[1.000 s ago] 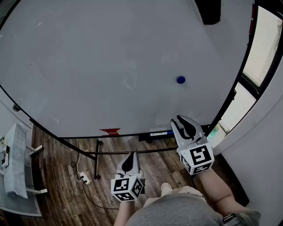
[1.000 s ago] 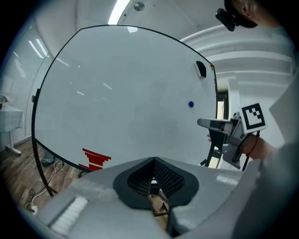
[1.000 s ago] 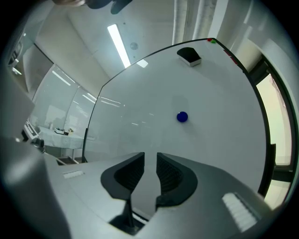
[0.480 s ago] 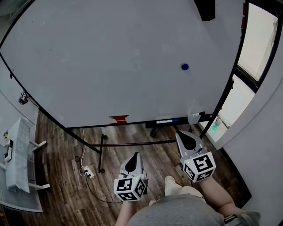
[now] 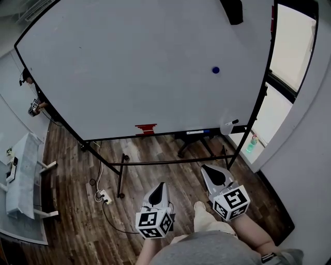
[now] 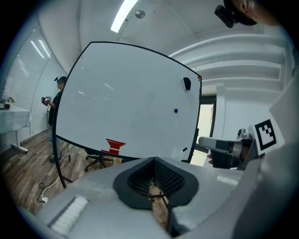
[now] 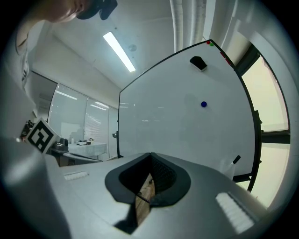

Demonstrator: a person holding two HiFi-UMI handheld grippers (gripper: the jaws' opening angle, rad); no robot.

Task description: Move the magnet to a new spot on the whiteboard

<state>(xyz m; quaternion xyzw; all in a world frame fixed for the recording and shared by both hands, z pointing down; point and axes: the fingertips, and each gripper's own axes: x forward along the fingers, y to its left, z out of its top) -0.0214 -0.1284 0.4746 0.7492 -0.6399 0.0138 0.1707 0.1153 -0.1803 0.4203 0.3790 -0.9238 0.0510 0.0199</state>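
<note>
A small round blue magnet (image 5: 215, 70) sticks on the right part of the whiteboard (image 5: 129, 67). It also shows as a blue dot in the left gripper view, the magnet (image 6: 175, 111), and in the right gripper view, the magnet (image 7: 203, 104). Both grippers hang low over the wooden floor, well short of the board. My left gripper (image 5: 160, 190) is shut with nothing in it. My right gripper (image 5: 214, 175) is shut too and holds nothing.
A black eraser (image 5: 234, 11) sits at the board's top right. A red block (image 5: 146, 129) and a marker (image 5: 196, 132) lie on the board's tray. The stand's legs (image 5: 121, 176), a power strip (image 5: 103, 197) and a white table (image 5: 23, 176) are on the floor. A window (image 5: 289, 46) is at right.
The view has pulled back from the whiteboard, so the board and magnet sit farther away. Both grippers have dropped lower. The right gripper's jaws have closed.
</note>
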